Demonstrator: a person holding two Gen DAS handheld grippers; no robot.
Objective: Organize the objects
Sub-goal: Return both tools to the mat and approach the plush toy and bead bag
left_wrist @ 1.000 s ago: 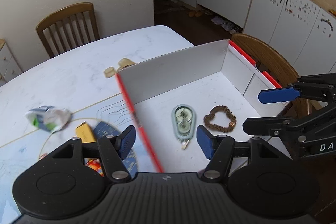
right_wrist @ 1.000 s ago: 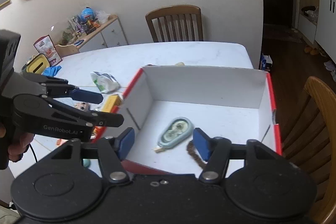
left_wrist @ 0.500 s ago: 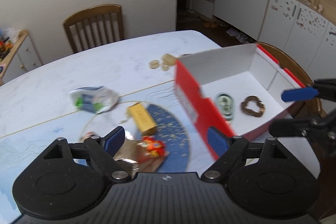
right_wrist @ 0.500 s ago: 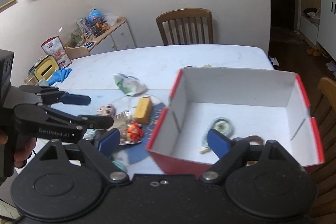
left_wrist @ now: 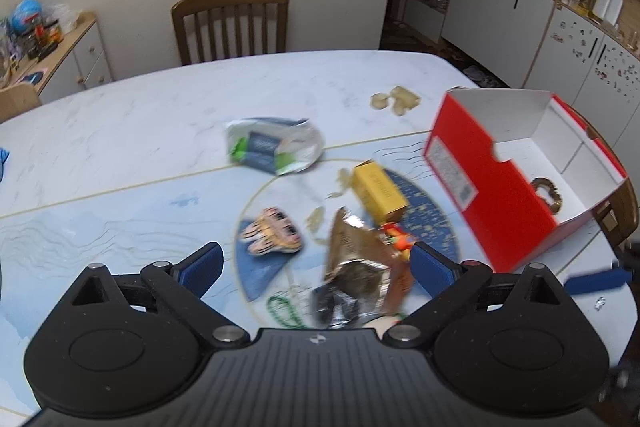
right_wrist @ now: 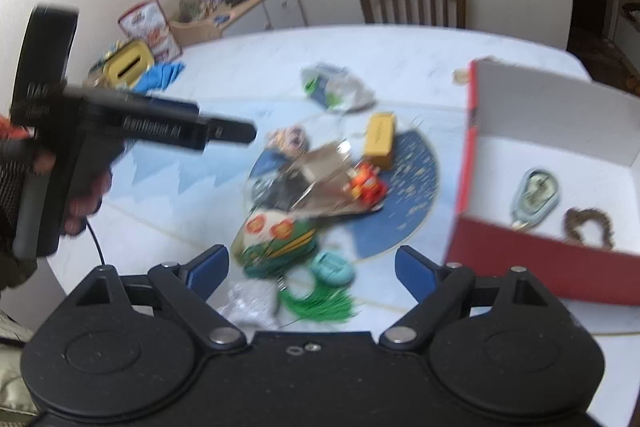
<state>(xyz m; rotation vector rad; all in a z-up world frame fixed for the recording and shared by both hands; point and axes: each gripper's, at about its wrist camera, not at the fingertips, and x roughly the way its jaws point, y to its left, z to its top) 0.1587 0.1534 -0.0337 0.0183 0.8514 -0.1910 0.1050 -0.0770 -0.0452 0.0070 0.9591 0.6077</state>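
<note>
Blue-padded, our left gripper [left_wrist: 316, 265] is opening wide and empty over the foil wrapper [left_wrist: 354, 259]; our right gripper [right_wrist: 312, 267] is hovering spread and empty above the green tassel [right_wrist: 320, 301], apparently choosing clutter for the red box [right_wrist: 532, 259] rightward.

Glossy red cardboard box [left_wrist: 496, 195], crinkled foil wrapper [left_wrist: 352, 267]
</note>
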